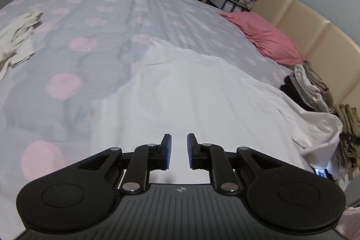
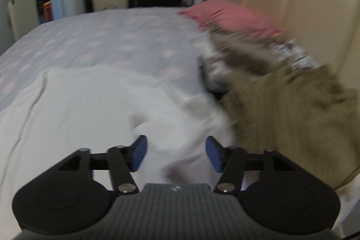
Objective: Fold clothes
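Note:
A white garment (image 1: 191,93) lies spread flat on the bed, reaching from the near edge toward the middle. My left gripper (image 1: 179,151) hovers above its near part, jaws a little apart with nothing between them. In the right wrist view the same white garment (image 2: 90,109) fills the lower left, with a bunched fold at its right end. My right gripper (image 2: 176,155) is open wide over that bunched end, holding nothing. The right wrist view is blurred by motion.
The grey bedspread (image 1: 90,21) has pink dots. A cream garment (image 1: 18,35) lies crumpled at far left. A pink pillow (image 1: 265,37) rests by the beige headboard (image 1: 315,37). Folded clothes (image 1: 310,84) and brown-beige cloth (image 2: 292,109) are piled at right.

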`<action>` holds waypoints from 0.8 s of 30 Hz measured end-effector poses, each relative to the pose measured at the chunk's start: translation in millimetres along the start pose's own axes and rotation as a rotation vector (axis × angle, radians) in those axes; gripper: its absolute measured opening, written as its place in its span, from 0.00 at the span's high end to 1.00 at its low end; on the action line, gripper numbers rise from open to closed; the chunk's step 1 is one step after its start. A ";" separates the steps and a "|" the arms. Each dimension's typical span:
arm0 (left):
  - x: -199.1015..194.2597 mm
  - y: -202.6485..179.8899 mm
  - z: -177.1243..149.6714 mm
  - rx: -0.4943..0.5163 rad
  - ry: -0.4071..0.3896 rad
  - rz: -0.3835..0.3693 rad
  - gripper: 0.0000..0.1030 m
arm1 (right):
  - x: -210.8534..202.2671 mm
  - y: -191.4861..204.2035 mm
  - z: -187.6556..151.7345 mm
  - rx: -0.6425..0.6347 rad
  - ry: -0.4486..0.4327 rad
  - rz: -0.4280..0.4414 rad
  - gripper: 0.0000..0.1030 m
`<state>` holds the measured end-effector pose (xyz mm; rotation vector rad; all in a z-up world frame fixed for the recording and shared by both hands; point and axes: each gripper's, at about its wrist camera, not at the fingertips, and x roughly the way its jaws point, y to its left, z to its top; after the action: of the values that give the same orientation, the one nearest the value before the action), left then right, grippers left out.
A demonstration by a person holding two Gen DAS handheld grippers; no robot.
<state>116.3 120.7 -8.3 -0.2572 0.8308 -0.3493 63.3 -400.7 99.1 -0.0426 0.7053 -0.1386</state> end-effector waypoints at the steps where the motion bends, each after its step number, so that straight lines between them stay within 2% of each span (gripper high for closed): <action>1: 0.1 -7.7 0.4 0.006 0.003 -0.004 0.88 | 0.2 -7.7 5.3 -0.005 0.001 -0.017 0.34; 5: 1.0 -39.0 0.8 0.030 0.014 -0.026 0.83 | 13.9 -22.5 12.8 -0.023 0.021 0.020 0.32; 8: 4.1 -57.8 -0.5 0.041 0.027 -0.046 0.82 | 33.1 -19.2 14.5 -0.025 0.052 0.036 0.44; 10: 6.9 -68.2 -1.6 0.047 0.037 -0.057 0.82 | 45.1 -18.0 15.2 -0.037 0.068 0.025 0.72; 12: 10.0 -74.8 -2.4 0.055 0.045 -0.067 0.82 | 50.4 -17.3 15.3 -0.045 0.079 0.019 0.90; 17: 18.3 -85.9 -3.1 0.067 0.065 -0.087 0.82 | 33.8 -13.8 29.5 -0.049 0.048 0.066 0.94; 21: 22.3 -91.5 -2.7 0.067 0.072 -0.111 0.82 | 7.8 -1.0 54.7 -0.022 0.016 0.182 0.94; 24: 21.1 -94.8 -1.8 0.064 0.066 -0.136 0.82 | -9.3 23.0 68.1 -0.036 -0.006 0.278 0.94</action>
<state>109.0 25.5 10.2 -0.2441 0.8675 -0.5129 103.2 -377.2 154.9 0.0202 0.7007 0.1405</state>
